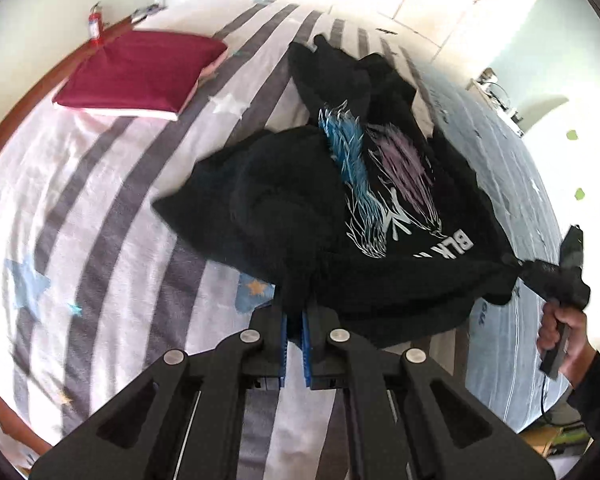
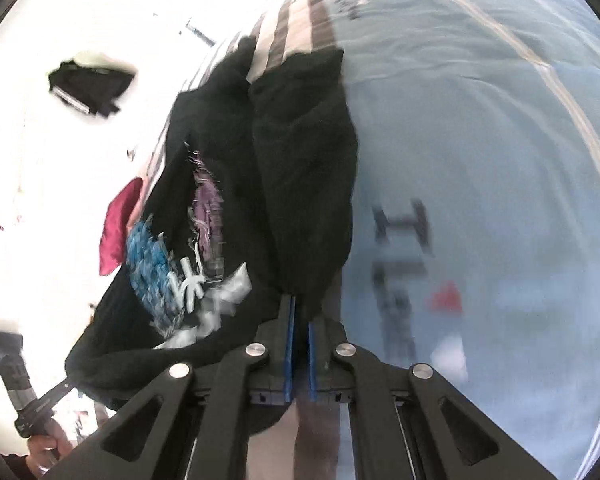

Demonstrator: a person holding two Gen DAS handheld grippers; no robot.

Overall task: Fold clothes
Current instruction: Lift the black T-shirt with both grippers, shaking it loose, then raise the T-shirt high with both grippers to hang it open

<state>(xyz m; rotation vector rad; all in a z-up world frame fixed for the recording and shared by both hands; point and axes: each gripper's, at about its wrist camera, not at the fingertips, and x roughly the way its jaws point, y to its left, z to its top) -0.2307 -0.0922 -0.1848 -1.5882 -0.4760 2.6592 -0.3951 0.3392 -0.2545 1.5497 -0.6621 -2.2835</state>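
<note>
Both tools, left [image 1: 295, 320] and seemingly right [image 2: 300, 312], clamp the black shirt [image 1: 380, 208].

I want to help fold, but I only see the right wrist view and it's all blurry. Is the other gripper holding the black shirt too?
Observer: Yes. In the left view, the left gripper is shut on the shirt at its near edge.
Operator: What's that red blob beside the shirt?
Observer: A folded dark red cloth lying flat on the striped bed cover, apart from the shirt.
Operator: Can you see my gripper from there?
Observer: Yes, the right gripper pinches the shirt's right corner, with a hand on its handle.
</note>
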